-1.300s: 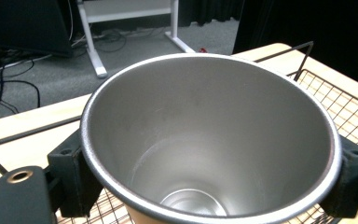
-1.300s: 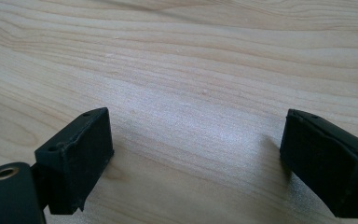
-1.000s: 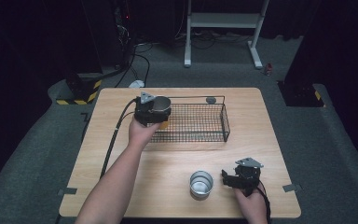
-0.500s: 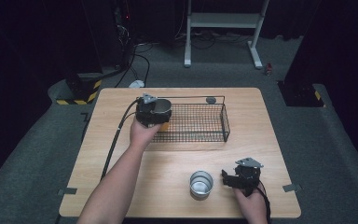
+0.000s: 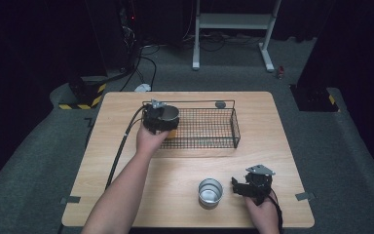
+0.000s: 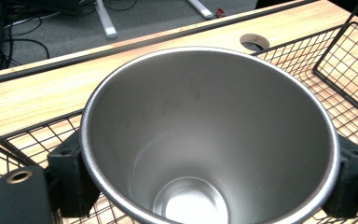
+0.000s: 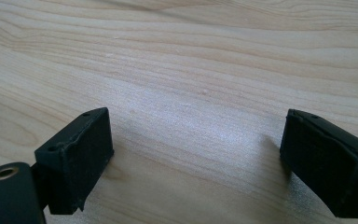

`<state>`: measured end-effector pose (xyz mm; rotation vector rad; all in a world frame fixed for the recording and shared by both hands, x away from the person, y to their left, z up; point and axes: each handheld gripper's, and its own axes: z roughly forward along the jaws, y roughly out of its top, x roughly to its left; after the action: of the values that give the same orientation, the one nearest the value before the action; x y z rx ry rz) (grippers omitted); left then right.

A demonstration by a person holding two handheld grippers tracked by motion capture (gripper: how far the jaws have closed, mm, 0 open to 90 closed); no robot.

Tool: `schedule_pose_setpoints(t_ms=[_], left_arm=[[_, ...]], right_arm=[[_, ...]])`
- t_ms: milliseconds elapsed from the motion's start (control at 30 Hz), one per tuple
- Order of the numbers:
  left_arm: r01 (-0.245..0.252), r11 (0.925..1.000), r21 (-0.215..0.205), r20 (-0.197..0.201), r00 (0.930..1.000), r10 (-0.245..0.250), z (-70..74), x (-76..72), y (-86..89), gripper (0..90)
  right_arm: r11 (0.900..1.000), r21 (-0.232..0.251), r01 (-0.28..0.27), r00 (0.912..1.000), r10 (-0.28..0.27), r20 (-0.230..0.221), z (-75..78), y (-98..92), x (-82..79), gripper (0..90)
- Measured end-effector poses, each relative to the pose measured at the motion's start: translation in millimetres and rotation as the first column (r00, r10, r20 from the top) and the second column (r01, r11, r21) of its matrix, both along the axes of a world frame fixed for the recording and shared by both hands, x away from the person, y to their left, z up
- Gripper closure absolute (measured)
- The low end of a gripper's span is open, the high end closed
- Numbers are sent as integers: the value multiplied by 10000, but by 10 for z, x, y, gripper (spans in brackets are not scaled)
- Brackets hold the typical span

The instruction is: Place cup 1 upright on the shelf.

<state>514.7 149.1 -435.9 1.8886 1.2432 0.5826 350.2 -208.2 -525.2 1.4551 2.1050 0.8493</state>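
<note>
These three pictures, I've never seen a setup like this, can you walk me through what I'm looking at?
A person sits at a wooden table and works with a hand-held two-jaw gripper in each hand; no robot arm is involved. The high view comes from a fixed camera above, with the forearms entering from the bottom. The other two pictures come from small cameras riding on the grippers, each looking along its own black jaws.

On the table stand a black wire basket and a metal cup near the front edge.

The left gripper is clamped on a second steel cup at the basket's left end; the left gripper view looks straight into that cup, with a pad pressed on each side. The right gripper is beside the front cup, jaws open with nothing between them, and its view looks at bare wood.
</note>
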Motion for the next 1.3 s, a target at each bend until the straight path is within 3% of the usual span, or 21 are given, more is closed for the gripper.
schedule_pose_setpoints(t_ms=[700,1300], left_arm=[[-258,9987,448,-647,9975,287,-66,53,-29,135],[-253,9982,546,-794,9964,296,-90,83,-62,135]], right_arm=[[10000,-1,-1,10000,1,1,0,0,0,91],[10000,-1,-2,10000,2,3,0,0,0,91]])
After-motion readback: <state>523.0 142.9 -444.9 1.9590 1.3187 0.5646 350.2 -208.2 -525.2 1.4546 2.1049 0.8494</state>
